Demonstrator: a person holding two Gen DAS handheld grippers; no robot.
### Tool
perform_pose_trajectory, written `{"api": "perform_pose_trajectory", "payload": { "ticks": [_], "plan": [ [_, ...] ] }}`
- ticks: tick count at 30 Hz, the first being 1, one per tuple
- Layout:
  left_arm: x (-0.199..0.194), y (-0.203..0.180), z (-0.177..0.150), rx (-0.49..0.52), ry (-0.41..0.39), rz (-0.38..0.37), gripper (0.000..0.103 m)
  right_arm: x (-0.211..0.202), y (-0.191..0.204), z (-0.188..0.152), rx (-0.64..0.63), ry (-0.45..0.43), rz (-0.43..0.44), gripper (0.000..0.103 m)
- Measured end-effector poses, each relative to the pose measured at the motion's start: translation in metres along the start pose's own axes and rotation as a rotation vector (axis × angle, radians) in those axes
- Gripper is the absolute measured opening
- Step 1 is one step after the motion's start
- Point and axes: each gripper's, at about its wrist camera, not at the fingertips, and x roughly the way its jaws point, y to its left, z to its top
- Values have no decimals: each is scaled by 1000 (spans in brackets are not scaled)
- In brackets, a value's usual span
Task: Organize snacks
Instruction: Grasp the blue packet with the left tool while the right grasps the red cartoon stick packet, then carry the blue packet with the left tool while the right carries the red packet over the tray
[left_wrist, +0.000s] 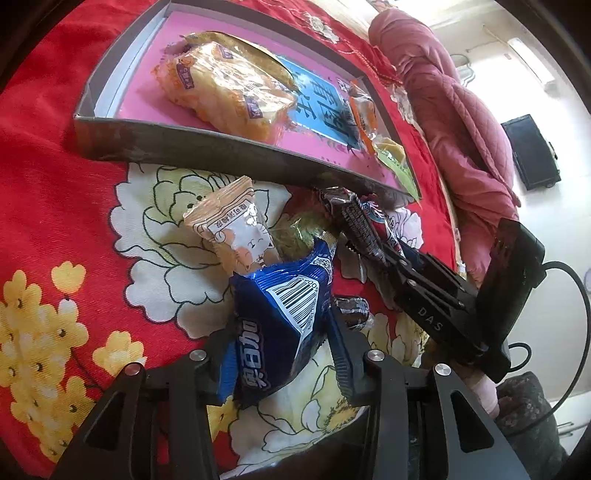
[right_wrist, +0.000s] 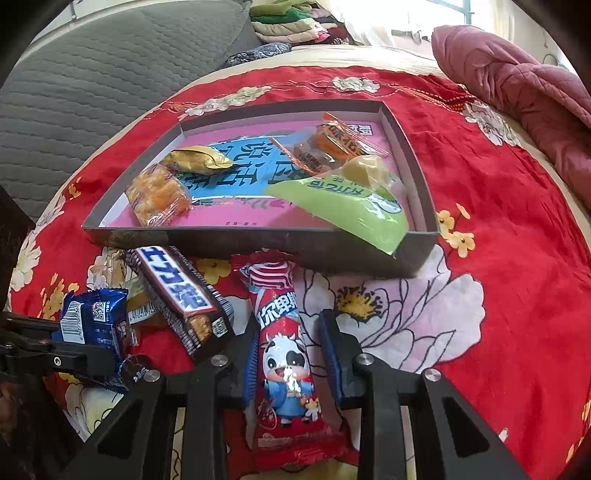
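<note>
Covering the whole scene was a red floral bedspread (right_wrist: 509, 206), with a pink quilted blanket (right_wrist: 517, 81) bunched at its far right and a grey quilted cushion (right_wrist: 92, 85) at the far left. On the bedspread sat a shallow grey box (right_wrist: 236, 242) with a pink printed bottom; inside it lay a clear-wrapped orange cracker pack (right_wrist: 157, 197) at the left, a gold-wrapped snack (right_wrist: 197, 161) just beyond it, an orange-edged clear packet (right_wrist: 332, 144) at the far right and a green packet (right_wrist: 347, 206) whose corner hung over the near wall. Near the box, loose on the cloth, lay a dark chocolate bar (right_wrist: 181, 295) with white lettering, resting at an angle, and a beige packet with a cat drawing (left_wrist: 236, 229) just beside a blue biscuit packet (left_wrist: 284, 317).

The left gripper (left_wrist: 280, 347) was narrowed around the blue biscuit packet, its pads pressed into the crumpled foil on both sides, so it had hold of that packet. The right gripper (right_wrist: 290, 365) stood over a red cow-printed packet (right_wrist: 284, 354), which lay lengthwise between its fingers; the left pad met the wrapper's edge, while a sliver of bedspread showed between the wrapper and the right pad, so the pads sat close about the packet without visibly squeezing it, and whether it was truly gripped I could not tell
</note>
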Motion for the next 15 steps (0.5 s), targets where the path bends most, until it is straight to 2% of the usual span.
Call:
{"api": "perform_pose_trajectory", "payload": {
  "ticks": [2,4,7,15],
  "plan": [
    [-1,-3,-1,22,-6,20,41,0,0,0,-1,-1,2,27],
    [-4,-8,-2,39,-22,33,35,-2,0,0,5,-3,15,18],
    [-11,-10,-3,48,-36,30,28,-6,0,-1,7,-4,19,18],
    [-33,-8,-5,35,-77,29,23,-14,-4,-5,41,-1,36,17]
  ]
}}
